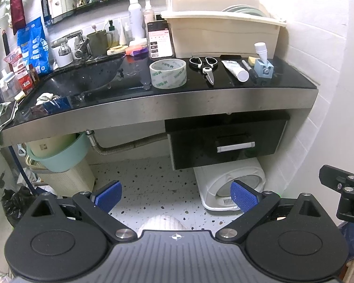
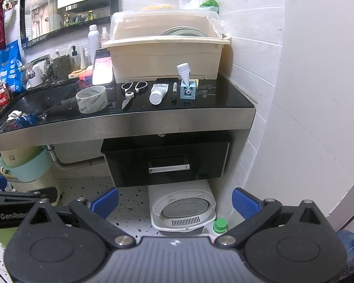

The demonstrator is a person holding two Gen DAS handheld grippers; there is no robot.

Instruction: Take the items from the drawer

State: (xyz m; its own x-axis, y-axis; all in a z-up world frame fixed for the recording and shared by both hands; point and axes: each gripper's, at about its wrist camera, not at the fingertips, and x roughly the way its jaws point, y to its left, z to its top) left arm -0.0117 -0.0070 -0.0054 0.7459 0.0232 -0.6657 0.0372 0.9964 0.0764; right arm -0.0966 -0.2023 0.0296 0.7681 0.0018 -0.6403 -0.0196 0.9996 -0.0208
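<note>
While drawer (image 2: 167, 162) is sitting shut, both grippers, left (image 1: 175, 197) & right (image 2: 174, 202), are hovering spread, empty. Next: right needs to be pinching handle (image 2: 169, 167), pulling.

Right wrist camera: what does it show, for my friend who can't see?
A closed black drawer with a silver handle hangs under a black countertop, with the open right tool empty in front of it. On the counter lie a clear tape roll, white-handled scissors, a white tube and a black marker.
</note>
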